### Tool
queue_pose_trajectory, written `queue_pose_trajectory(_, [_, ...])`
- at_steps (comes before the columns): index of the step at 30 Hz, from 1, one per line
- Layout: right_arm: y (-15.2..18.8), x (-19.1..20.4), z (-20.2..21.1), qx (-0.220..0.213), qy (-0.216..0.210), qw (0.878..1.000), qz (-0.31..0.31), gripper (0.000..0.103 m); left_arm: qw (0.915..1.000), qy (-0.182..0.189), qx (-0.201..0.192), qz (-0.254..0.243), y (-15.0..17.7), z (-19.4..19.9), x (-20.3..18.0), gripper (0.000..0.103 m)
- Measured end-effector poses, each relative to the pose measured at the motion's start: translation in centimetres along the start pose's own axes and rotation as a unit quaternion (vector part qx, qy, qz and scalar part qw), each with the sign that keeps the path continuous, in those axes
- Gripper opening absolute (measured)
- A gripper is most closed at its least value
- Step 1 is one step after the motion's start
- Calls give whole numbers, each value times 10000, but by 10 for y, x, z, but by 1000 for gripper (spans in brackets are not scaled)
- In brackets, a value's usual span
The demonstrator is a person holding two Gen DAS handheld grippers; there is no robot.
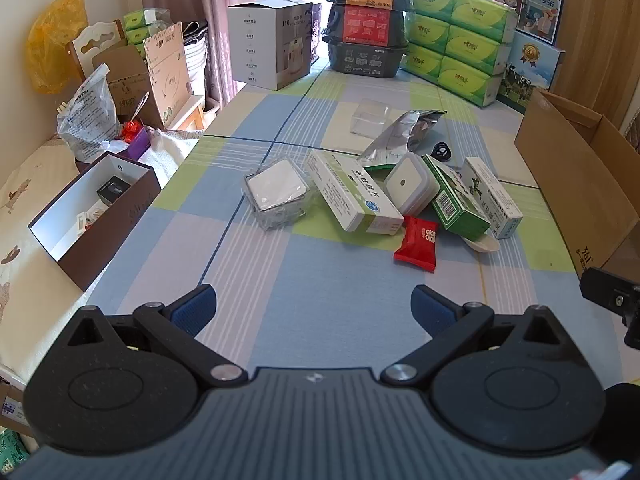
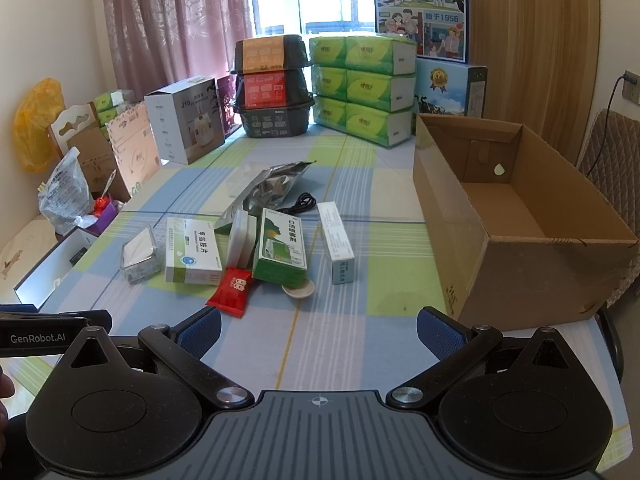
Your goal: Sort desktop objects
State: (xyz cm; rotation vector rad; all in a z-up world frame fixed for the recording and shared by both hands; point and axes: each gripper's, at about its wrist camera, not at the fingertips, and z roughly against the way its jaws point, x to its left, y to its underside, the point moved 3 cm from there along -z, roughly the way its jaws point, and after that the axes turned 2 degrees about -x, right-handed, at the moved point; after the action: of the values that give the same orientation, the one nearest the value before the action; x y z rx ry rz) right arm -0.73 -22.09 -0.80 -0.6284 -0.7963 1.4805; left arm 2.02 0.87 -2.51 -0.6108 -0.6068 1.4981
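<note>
"GenRobot.AI" on the black bar [image 2: 40, 338] left of the right tongs. "J10" on the white carton [image 2: 186, 120] far ahead-left. "纯牛奶" and "始于1956" on the blue milk poster [image 2: 420, 8] far ahead. "口洁喷雾剂" on the green-white box [image 2: 280, 250] just ahead.

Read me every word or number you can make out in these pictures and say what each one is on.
"GenRobot.AI": left tool.
"J10": white appliance box.
"纯牛奶", "始于1956": milk poster.
"口洁喷雾剂": green spray box.
"甲钴胺片": white tablet box.
Red snack packet, tissue packs: too blurred.
</note>
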Motion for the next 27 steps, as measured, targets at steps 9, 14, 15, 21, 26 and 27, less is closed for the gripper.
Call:
queue_pose_trajectory(9, [0,-1,0,5,0,10000,-18,101,10000,-12,14,-22,1,0,-1,102])
queue_pose_trajectory(14, [0,-2,0,57,-7,10000,-24,101,10000,-10,50,-38,1,-1,-1,102])
queue_pose_trajectory(15, [-1,-2,-1,90,-21,10000,-29,101,10000,-7,67,-44,1,-2,-1,102])
queue_pose_trajectory(21, [-13,-10,-3,142,-129,9998,-85,101,9997,-27,193,-130,-2,-5,1,102])
queue_pose_trajectory(26, [-28,-16,-7,103,-197,9997,-71,101,9999,50,126,-25,-13,-6,8,102])
queue_pose_trajectory(27, [-29,-18,-9,99,-248,9996,-84,101,9999,67,111,8,-15,-7,8,102])
